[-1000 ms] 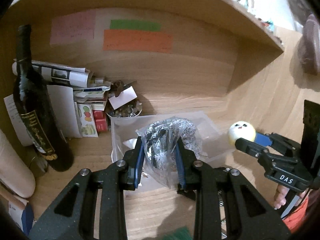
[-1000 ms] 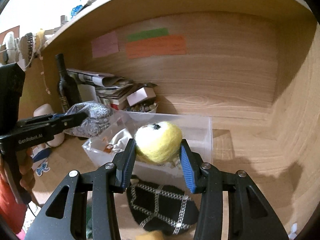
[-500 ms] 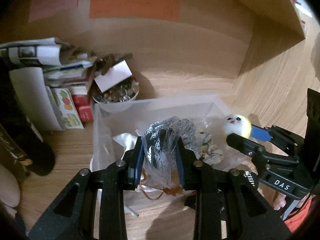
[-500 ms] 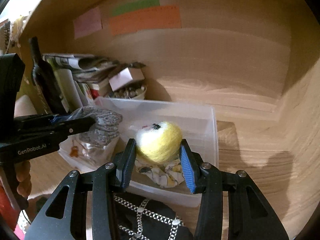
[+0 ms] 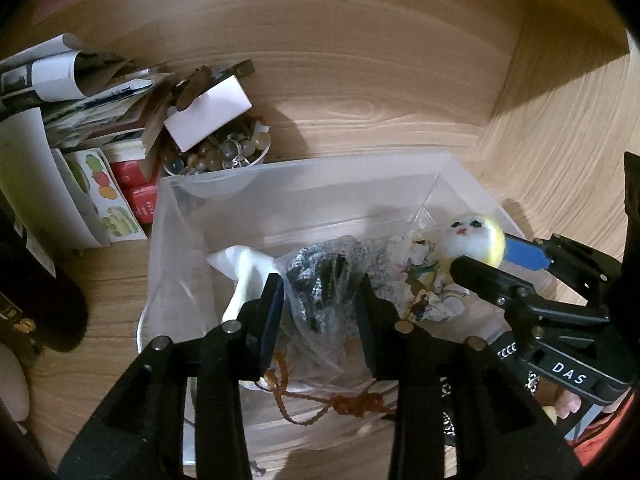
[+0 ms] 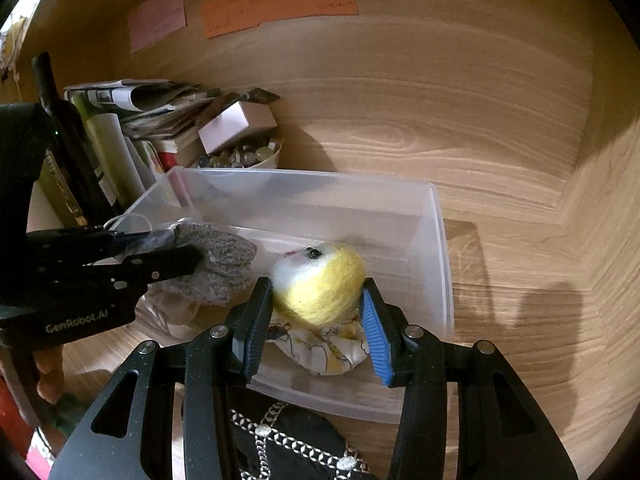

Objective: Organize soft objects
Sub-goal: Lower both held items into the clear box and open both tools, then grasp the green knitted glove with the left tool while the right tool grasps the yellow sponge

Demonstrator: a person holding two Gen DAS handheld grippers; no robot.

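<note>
My left gripper (image 5: 320,312) is shut on a grey knit item in a clear plastic bag (image 5: 324,292) and holds it inside the clear plastic bin (image 5: 280,176). It also shows in the right wrist view (image 6: 216,264). My right gripper (image 6: 316,312) is shut on a yellow and white felt ball with a face (image 6: 320,284), held over the right part of the bin (image 6: 436,240). The ball shows in the left wrist view (image 5: 476,240). A patterned cloth (image 6: 320,344) and a white item (image 5: 244,272) lie in the bin.
A dark bottle (image 6: 68,140), stacked papers and books (image 5: 80,92), a bowl of small shiny pieces (image 5: 224,152) with a white card stand left of and behind the bin. A black quilted bag with a chain (image 6: 288,444) lies in front. Wooden walls close in behind and right.
Both grippers have moved forward and down over the bin with their objects still held. The grey bagged item and the felt ball now sit lower inside the bin.
</note>
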